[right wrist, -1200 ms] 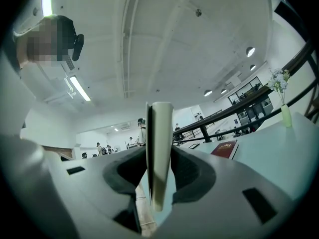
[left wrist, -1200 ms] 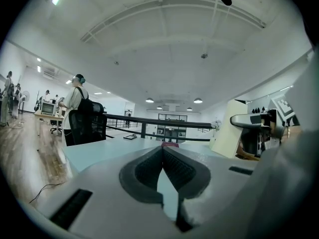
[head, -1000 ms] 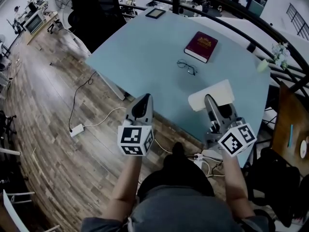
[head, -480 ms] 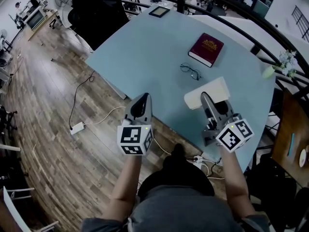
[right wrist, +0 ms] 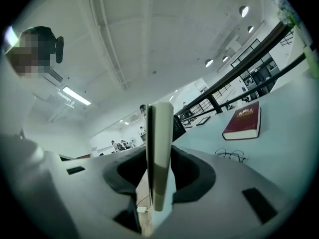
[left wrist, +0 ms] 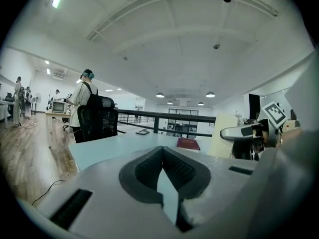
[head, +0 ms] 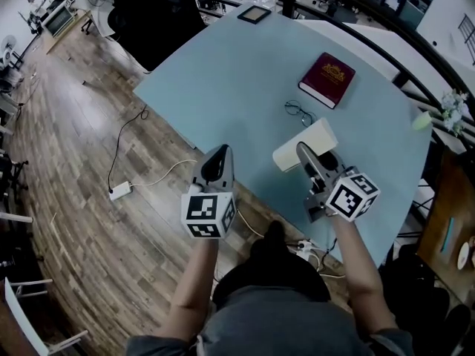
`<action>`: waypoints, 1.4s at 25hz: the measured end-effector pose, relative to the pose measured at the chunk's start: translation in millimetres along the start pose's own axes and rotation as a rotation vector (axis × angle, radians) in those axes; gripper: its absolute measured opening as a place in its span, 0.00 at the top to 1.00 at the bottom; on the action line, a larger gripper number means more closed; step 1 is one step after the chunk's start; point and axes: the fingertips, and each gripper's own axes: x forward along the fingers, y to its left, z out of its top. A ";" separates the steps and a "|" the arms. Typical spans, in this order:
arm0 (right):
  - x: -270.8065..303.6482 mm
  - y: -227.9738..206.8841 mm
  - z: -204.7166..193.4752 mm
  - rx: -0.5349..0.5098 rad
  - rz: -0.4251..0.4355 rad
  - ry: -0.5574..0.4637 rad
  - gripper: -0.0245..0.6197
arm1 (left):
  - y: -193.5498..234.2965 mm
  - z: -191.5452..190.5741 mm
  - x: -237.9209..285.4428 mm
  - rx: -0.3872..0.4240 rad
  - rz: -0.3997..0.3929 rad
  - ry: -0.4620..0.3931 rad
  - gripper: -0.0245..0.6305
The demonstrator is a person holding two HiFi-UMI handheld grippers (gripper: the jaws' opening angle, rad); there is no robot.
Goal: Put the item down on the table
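cream book [head: 307, 142] | right claw [right wrist: 158, 151] part-open, clamped on its edge | left claw [left wrist: 162, 152] pressed together

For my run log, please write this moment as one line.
right tongs: shut on cream item over table | left tongs: shut, empty | red book, glasses: on table

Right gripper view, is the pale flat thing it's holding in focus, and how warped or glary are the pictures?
Right gripper view: the pale flat item between the fingers looks soft, the red book and glasses sharper; the railing bows, corners go black. Left gripper view: same round black border, shut fingers blurred. Head view: even light, no harsh glare on the table.
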 end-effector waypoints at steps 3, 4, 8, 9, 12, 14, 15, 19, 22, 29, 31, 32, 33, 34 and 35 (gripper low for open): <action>9.4 -14.1 -12.6 0.041 -0.006 0.040 0.73 | 2.5 -5.5 6.5 -0.006 0.005 0.013 0.96; 12.1 -18.7 -16.0 0.057 -0.010 0.050 0.73 | 3.4 -7.3 7.9 -0.008 0.005 0.018 0.96; 20.5 -36.5 -27.1 0.115 -0.033 0.083 0.73 | 6.9 -13.2 12.6 -0.020 0.005 0.037 0.96; 21.8 -41.1 -30.4 0.133 -0.040 0.093 0.73 | 7.6 -14.5 13.9 -0.023 0.006 0.042 0.96; 21.9 -58.7 -42.3 0.191 -0.086 0.130 0.73 | 7.6 -15.6 17.7 -0.025 0.006 0.053 0.96; 19.9 -74.0 -50.4 0.234 -0.133 0.153 0.73 | 6.2 -16.0 20.5 -0.024 0.004 0.058 0.96; 18.9 -80.4 -54.5 0.257 -0.151 0.164 0.73 | 5.4 -16.6 21.7 -0.023 0.004 0.061 0.96; 15.0 -98.1 -66.8 0.328 -0.185 0.201 0.73 | 5.6 -18.3 25.3 -0.018 0.011 0.067 0.96; 12.7 -108.9 -71.8 0.354 -0.210 0.219 0.73 | 5.9 -18.2 28.5 -0.023 0.012 0.069 0.96; 10.2 -135.3 -81.7 0.400 -0.246 0.258 0.73 | -2.6 -24.3 41.1 -0.024 0.016 0.088 0.96; 10.3 -142.1 -82.2 0.430 -0.243 0.264 0.73 | -6.4 -24.8 45.6 -0.018 0.015 0.092 0.96; 10.5 -145.0 -82.6 0.445 -0.240 0.269 0.73 | -8.2 -24.3 47.7 -0.013 0.014 0.090 0.96; 10.4 -147.1 -83.2 0.458 -0.237 0.274 0.73 | -9.9 -23.8 49.1 -0.008 0.013 0.089 0.96; 10.1 -148.3 -83.9 0.471 -0.233 0.279 0.73 | -11.4 -23.1 49.6 -0.005 0.011 0.088 0.96; 9.8 -148.6 -84.6 0.484 -0.230 0.283 0.73 | -12.6 -22.0 49.4 -0.003 0.010 0.087 0.96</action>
